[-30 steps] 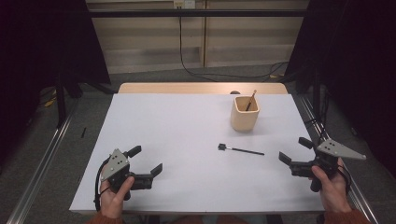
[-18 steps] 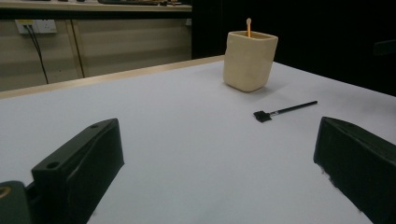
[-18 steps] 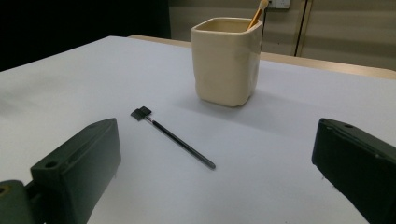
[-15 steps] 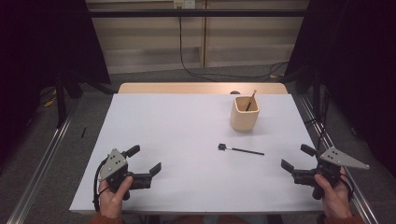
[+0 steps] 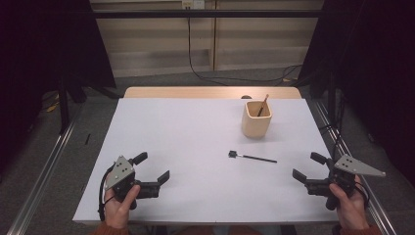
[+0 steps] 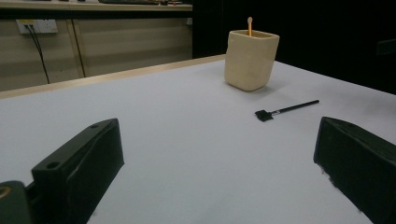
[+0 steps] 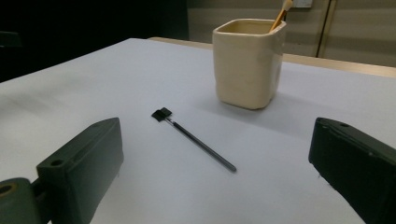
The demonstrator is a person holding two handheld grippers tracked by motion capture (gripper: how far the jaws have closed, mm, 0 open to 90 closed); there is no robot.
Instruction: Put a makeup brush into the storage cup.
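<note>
Both hand-held grippers wide open and empty at the near table edge.
We see the left hand-held gripper [image 5: 150, 169] and right hand-held gripper [image 5: 306, 167] low over the white table [image 5: 186, 132], broad bare surface between them. The small black brush [image 5: 251, 157] lies flat, nearer the right one, just before the cream cup [image 5: 256, 120] holding a wooden stick [image 5: 263, 105].

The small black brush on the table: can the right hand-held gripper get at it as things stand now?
Probably yes. The right hand-held gripper is open and faces the black brush, which lies flat on bare white table. Nothing stands between them; the beige cup sits farther back, apart from the brush.
</note>
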